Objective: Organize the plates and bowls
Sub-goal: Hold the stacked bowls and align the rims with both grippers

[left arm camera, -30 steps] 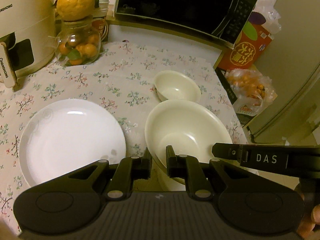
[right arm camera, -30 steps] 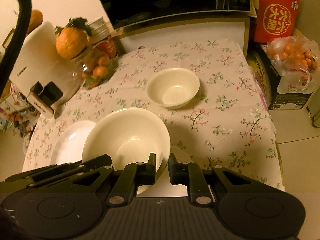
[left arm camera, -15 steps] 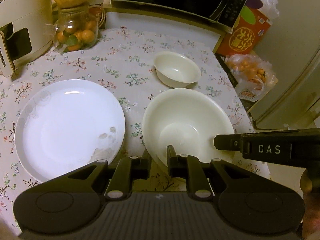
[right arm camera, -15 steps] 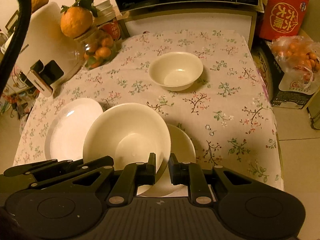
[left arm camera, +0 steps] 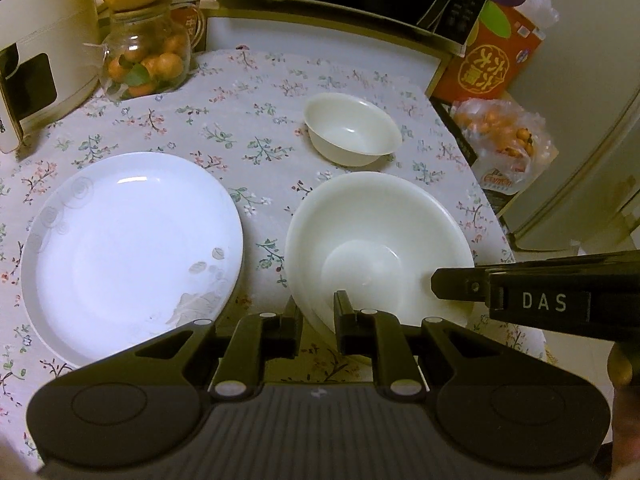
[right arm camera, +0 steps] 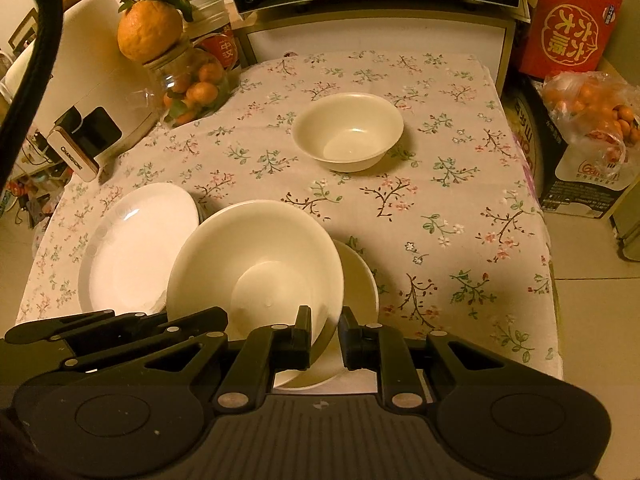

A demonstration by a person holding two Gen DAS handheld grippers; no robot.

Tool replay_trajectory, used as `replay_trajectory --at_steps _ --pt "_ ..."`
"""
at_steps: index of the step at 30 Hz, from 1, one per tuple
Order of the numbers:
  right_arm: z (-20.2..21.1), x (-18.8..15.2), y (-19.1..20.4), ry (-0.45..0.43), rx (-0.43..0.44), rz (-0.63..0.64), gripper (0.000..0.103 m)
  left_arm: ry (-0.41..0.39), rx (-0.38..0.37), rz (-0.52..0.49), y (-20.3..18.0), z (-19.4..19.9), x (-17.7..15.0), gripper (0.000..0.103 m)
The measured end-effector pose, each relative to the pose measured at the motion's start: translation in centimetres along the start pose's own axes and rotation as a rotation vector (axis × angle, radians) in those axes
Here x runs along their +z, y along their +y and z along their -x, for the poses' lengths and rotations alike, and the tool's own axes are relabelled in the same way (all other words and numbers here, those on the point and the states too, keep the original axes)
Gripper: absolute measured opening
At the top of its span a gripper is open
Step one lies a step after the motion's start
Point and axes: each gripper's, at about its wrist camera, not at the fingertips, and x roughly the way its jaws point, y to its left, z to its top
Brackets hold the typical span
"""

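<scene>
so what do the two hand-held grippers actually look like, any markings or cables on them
Both are matte black plastic. The left hand-held gripper and the right hand-held gripper each have two slim fingers on angular linkage arms with silver rivets, above a ribbed body with round discs on either side. White letters DAS mark the side of the right one. A thick black cable curves past it.

Tabletop draped in a pale cloth printed with small flowering twigs. On it, at the left, lay a wide white plate with faint swirl decoration; toward the far side stood a small cream bowl, well apart from the rest. At the near edge rested a shallow cream dish, partly hidden. In the far left corner sat a clear glass jar of small oranges, beside a cream-coloured appliance with a dark handle.
</scene>
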Motion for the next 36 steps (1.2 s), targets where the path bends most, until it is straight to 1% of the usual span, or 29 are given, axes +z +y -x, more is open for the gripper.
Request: replay_trajectory --at_steps 12,20,25,28,36 --pt "-0.2 -0.3 -1.1 0.016 -0.016 -0.007 0.017 0.029 -0.007 -0.022 -0.7 -1.3 -0.1 0.015" --pt "-0.8 -0.6 -1.6 0.037 -0.02 -0.003 0.018 0.056 -0.002 -0.014 -0.7 -2.4 -0.2 0.015" --pt "-0.8 -0.6 -1.8 0.039 -0.017 -0.001 0.018 0.056 0.0 -0.019 -0.9 -2.6 -0.2 0.016" --pt "-0.9 -0.5 -1.9 0.04 -0.019 0.0 0.02 0.056 0.002 -0.026 -1.0 -2.8 -0.2 0.019" --pt "-1.6 -0.6 -2.3 0.063 -0.038 -0.005 0.021 0.062 0.004 -0.031 -1.0 -3.4 -0.2 0.019"
